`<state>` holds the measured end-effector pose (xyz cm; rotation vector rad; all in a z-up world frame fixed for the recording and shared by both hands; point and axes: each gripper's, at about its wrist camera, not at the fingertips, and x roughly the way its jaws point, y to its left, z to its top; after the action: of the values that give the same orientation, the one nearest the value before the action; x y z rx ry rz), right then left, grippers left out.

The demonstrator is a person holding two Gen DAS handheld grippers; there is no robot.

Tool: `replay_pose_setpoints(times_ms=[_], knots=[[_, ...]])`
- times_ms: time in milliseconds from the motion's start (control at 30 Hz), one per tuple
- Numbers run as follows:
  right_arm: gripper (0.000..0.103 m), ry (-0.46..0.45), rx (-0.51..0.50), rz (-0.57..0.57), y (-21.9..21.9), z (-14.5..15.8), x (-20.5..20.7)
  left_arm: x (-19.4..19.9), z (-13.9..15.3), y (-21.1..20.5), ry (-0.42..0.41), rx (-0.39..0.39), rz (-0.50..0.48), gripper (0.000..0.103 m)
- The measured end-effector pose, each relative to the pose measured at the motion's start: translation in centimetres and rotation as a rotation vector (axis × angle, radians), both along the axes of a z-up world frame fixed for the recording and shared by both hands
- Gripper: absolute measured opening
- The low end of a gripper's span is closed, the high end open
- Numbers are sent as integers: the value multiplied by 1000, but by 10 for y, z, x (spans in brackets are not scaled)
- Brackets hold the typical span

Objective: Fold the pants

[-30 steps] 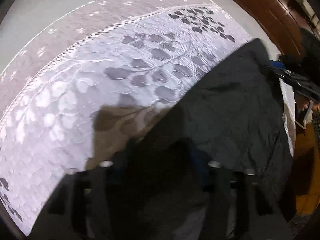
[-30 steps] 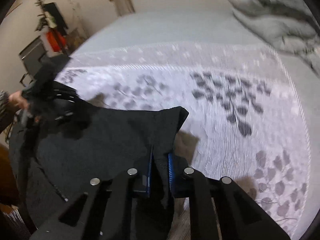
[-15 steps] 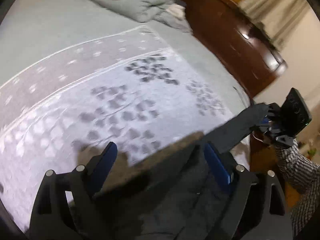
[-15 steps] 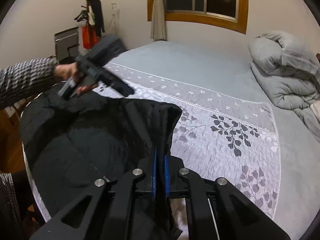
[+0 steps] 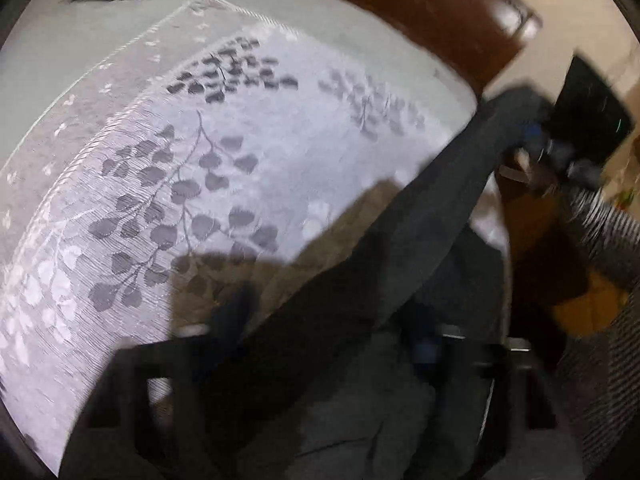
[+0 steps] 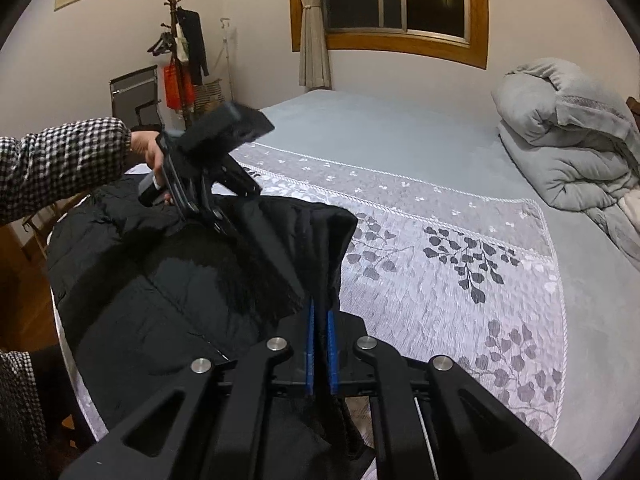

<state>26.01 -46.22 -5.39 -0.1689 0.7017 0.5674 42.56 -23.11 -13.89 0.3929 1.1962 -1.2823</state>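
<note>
Black pants (image 6: 168, 288) lie spread over the near corner of a bed. My right gripper (image 6: 320, 320) is shut on an edge of the pants and holds it lifted, with cloth pinched between the blue pads. In the right wrist view my left gripper (image 6: 276, 256) reaches down onto the pants beside that raised edge. In the blurred left wrist view the pants (image 5: 400, 264) run between my left gripper's spread blue fingers (image 5: 236, 308). The right gripper shows far right (image 5: 560, 152) gripping the cloth.
The bed has a grey leaf-patterned cover (image 6: 460, 280) and a folded grey quilt (image 6: 568, 136) at the far right. A brown wooden bed frame (image 5: 420, 12) bounds one side. A coat rack (image 6: 180, 52) and chair (image 6: 136, 96) stand by the wall.
My left gripper has dropped back onto the pants beside the raised edge. My right gripper keeps its hold and has tilted up a little.
</note>
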Motion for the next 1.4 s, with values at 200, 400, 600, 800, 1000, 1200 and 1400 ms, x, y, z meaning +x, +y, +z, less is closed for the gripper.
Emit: replay_pose_setpoints(times_ms=[200, 400, 600, 800, 1000, 1200, 1400], knots=[[5, -11, -14, -23, 1, -1, -7, -20, 6, 9, -81, 34, -16, 8], [5, -105, -27, -74, -4, 18, -36, -84, 53, 18, -282, 36, 62, 5], [5, -106, -28, -95, -7, 7, -79, -183, 63, 13, -380, 103, 174, 6], [5, -8, -69, -115, -3, -30, -123, -255, 29, 7, -437, 164, 286, 10], [16, 67, -115, -142, 0, -66, -152, -301, -13, -2, -557, 221, 384, 17], [65, 154, -84, -200, -8, -80, -179, -314, -40, -4, -638, 250, 445, 18], [81, 345, 396, -334, -53, -85, -202, -319, -51, -10, -684, 256, 415, 23]])
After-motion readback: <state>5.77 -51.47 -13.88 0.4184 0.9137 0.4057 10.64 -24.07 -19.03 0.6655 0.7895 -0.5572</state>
